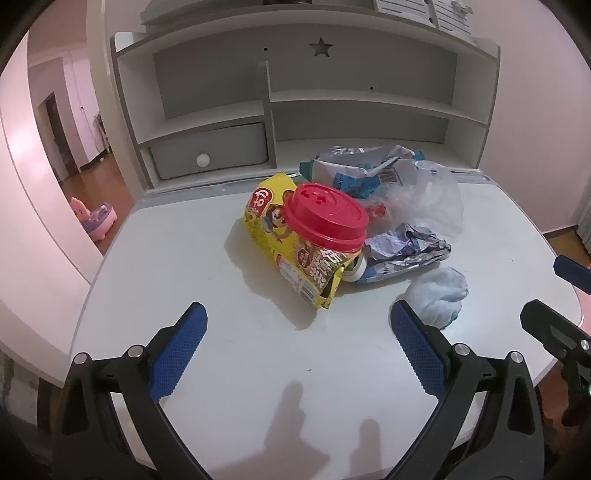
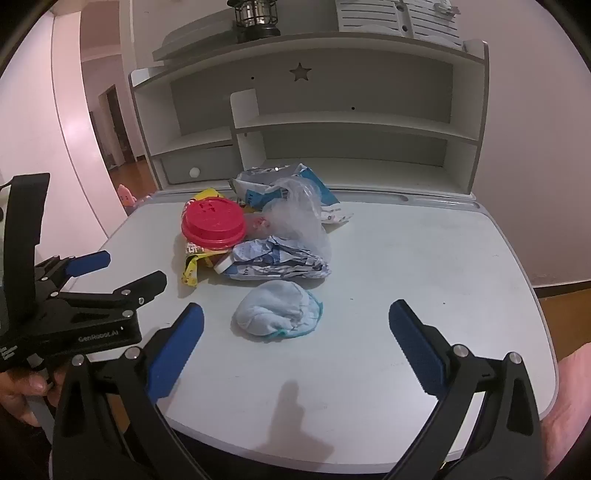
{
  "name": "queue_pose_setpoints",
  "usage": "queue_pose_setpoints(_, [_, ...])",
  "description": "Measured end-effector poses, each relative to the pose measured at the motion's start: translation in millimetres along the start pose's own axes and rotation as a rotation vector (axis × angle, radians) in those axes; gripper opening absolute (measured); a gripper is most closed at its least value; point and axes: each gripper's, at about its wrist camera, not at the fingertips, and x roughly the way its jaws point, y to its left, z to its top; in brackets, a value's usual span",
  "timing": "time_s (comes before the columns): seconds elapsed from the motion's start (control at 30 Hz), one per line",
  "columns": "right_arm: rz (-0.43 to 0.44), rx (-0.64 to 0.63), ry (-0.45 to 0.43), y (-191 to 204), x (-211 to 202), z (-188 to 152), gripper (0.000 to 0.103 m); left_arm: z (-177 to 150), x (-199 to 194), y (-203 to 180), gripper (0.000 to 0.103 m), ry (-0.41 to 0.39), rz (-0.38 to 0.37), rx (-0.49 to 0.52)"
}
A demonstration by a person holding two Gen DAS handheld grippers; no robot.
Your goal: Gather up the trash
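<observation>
A pile of trash sits mid-desk: a cup with a red lid (image 1: 325, 214) (image 2: 213, 220) resting on a yellow snack bag (image 1: 284, 243), a crumpled silver-blue wrapper (image 1: 406, 247) (image 2: 277, 260), a clear plastic bag (image 1: 424, 199) (image 2: 295, 218), a blue-white packet (image 1: 354, 166) (image 2: 280, 184) behind, and a crumpled pale blue tissue (image 1: 439, 295) (image 2: 279, 312) nearest. My left gripper (image 1: 298, 317) is open and empty, just short of the yellow bag. My right gripper (image 2: 295, 317) is open and empty, with the tissue between and just beyond its fingertips.
The white desk (image 1: 184, 266) (image 2: 424, 258) has a shelf hutch (image 1: 295, 96) with a drawer (image 1: 210, 151) at the back. A lantern (image 2: 256, 16) stands on top. The left gripper shows in the right wrist view (image 2: 122, 273). A pink toy (image 1: 94, 216) lies on the floor at left.
</observation>
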Motion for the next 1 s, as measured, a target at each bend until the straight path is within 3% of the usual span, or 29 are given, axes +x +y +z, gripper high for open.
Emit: queue_pose_setpoints(1.0, [0.004, -0.013, -0.006, 5.3, -3.9, 0.4, 0.097, 5.7, -4.8, 8.9, 0.097, -0.014, 0.012, -0.015])
